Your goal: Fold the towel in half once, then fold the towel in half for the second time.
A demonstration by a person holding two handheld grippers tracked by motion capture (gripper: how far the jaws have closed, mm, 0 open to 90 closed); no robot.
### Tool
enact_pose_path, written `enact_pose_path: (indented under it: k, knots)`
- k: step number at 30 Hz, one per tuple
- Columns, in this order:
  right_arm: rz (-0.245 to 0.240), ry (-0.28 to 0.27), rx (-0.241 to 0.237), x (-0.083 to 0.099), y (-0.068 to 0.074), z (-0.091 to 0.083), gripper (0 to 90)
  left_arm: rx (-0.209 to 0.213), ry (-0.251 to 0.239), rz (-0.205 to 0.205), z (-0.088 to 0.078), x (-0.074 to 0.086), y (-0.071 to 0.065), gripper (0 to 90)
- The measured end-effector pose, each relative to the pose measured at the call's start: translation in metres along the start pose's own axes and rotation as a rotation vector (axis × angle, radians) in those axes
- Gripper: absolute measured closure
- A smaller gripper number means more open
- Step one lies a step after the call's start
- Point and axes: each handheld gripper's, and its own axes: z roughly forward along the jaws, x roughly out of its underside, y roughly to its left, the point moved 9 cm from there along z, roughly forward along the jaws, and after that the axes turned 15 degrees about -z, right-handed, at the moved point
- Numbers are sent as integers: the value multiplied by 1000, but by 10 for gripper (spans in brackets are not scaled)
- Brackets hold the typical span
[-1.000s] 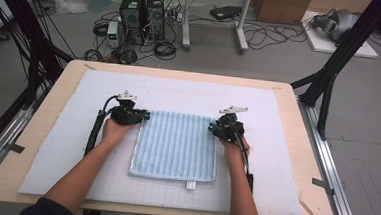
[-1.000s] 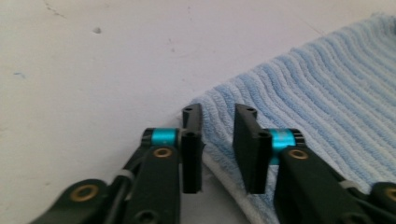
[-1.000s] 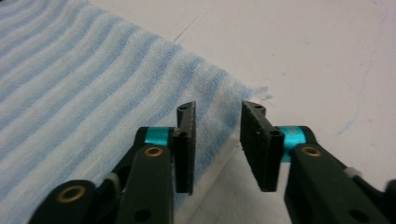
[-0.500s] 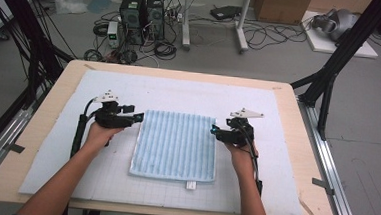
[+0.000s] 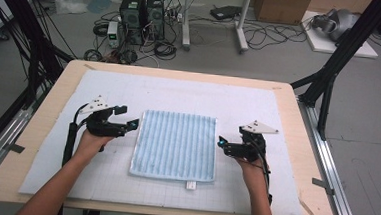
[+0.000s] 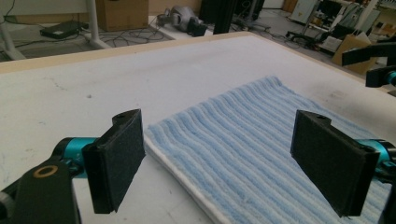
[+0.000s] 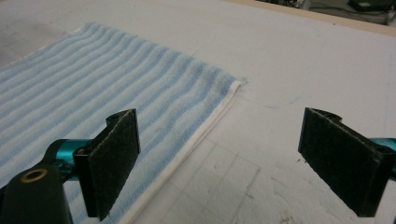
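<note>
A small white tag [image 5: 190,185] sticks out of the folded blue striped towel [image 5: 175,144] on the white mat [image 5: 189,95]; its writing is too small to read. Both hands have moved outward off the towel. The left gripper [image 5: 127,124] and right gripper [image 5: 223,142] have just opened wide and hold nothing.

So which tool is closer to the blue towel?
Left. The left tool sits right beside the blue towel's left edge; the right tool is just off its right edge, a little farther.
</note>
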Motion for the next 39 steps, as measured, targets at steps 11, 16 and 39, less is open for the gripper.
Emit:
enact_pose_path:
  k: [11, 16, 39]
  knots:
    - [-66, -52, 38, -4, -2, -16, 116, 3, -24, -9, -4, -3, 2, 184]
    - [-59, -43, 48, -2, -5, -16, 116, -6, -29, -5, -6, -5, 3, 186]
    - [-30, -43, 49, 0, -6, -15, 115, -33, -4, -40, -5, -6, 10, 188]
